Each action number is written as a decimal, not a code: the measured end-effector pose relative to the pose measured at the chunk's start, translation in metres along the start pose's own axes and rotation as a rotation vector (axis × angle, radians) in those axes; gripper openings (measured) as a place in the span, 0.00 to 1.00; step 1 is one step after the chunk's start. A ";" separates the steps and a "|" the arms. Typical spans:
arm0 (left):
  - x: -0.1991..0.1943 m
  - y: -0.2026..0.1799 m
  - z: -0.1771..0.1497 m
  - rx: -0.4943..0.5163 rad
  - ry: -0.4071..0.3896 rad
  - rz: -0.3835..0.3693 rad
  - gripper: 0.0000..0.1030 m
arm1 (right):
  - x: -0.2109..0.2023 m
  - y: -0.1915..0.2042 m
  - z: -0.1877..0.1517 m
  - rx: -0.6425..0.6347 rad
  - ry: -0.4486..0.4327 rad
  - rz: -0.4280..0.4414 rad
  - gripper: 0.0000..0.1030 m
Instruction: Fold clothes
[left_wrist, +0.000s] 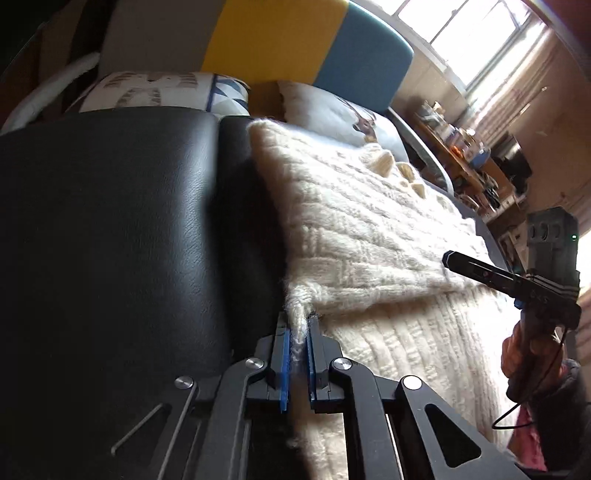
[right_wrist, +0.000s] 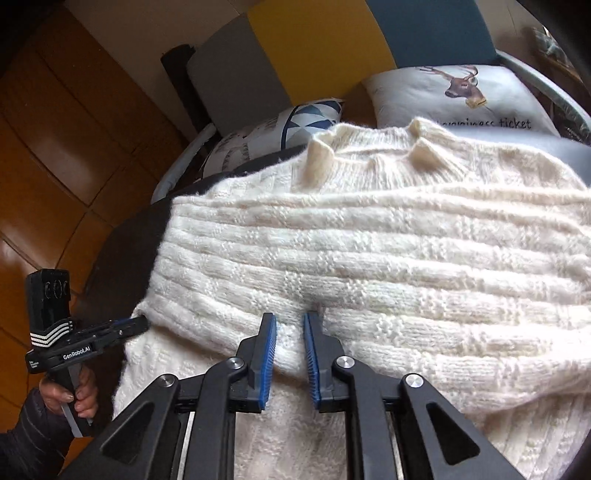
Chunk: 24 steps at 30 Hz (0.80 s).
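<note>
The cream sweater (right_wrist: 369, 251) lay on the dark bed (left_wrist: 110, 229), one layer already doubled over; the left tongs (left_wrist: 297, 332) pinched its corner at 6 o'clock, while the right tongs (right_wrist: 290, 332), nearly pressed together, appeared to nip the folded edge. The fold seemed mid-course, and the next move would call for both corners carried across level and laid square. Two pillows (right_wrist: 461, 96) at 12 o'clock, touching the collar, crowded the far end.
</note>
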<state>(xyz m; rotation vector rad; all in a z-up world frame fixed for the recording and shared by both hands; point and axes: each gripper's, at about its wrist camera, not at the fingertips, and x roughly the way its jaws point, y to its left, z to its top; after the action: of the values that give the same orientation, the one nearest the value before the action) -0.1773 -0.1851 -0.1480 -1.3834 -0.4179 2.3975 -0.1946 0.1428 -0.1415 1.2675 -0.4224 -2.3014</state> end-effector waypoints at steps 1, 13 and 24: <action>-0.001 0.003 -0.003 -0.023 -0.012 0.004 0.07 | 0.004 -0.003 0.001 0.005 -0.006 0.006 0.11; -0.054 -0.026 0.031 -0.067 -0.151 -0.189 0.21 | -0.047 -0.036 0.041 0.057 -0.123 0.044 0.20; 0.094 -0.162 0.165 0.133 0.098 -0.390 0.54 | -0.025 -0.075 0.046 -0.044 -0.054 -0.100 0.20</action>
<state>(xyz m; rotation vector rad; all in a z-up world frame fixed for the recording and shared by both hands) -0.3421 -0.0130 -0.0740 -1.2250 -0.4471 1.9972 -0.2413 0.2216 -0.1358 1.2337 -0.3317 -2.4189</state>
